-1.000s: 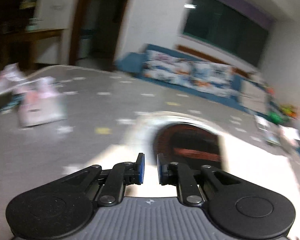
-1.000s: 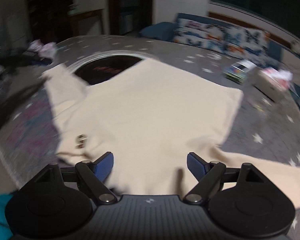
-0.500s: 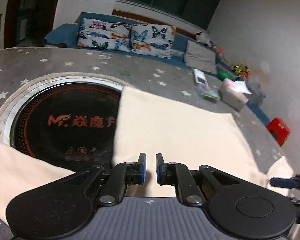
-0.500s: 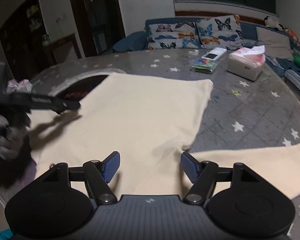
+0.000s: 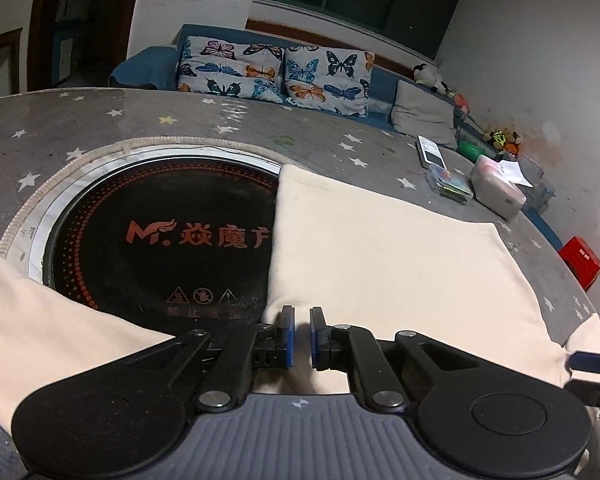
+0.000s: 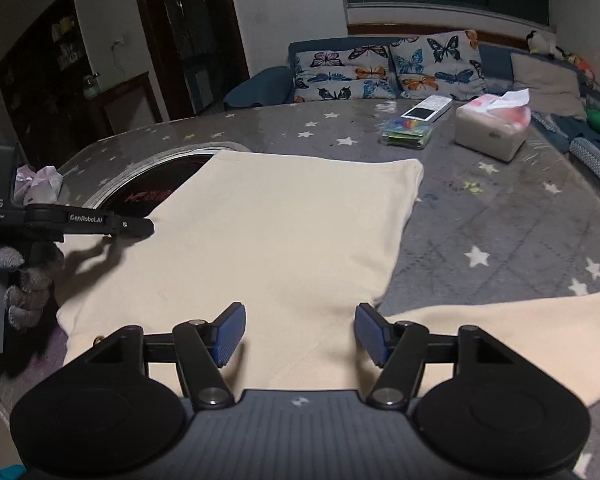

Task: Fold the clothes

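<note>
Lying flat, 1 cream shirt (image 6: pixel 268 240), 2 grippers

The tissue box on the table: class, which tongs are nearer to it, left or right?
Right. The right tongs sit at the garment's near edge on the tissue box's side; the left tongs reach in from the garment's opposite side, by the cooktop.

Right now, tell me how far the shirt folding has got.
Done: the cream shirt lies spread flat on the table, one side partly over the cooktop.
In hand: the left gripper is nearly shut at the shirt's edge near the sleeve; a pinch isn't clear. The right gripper hovers open over the shirt beside the other sleeve, jaws just narrowing.
Left: every fold; none shows yet.
</note>
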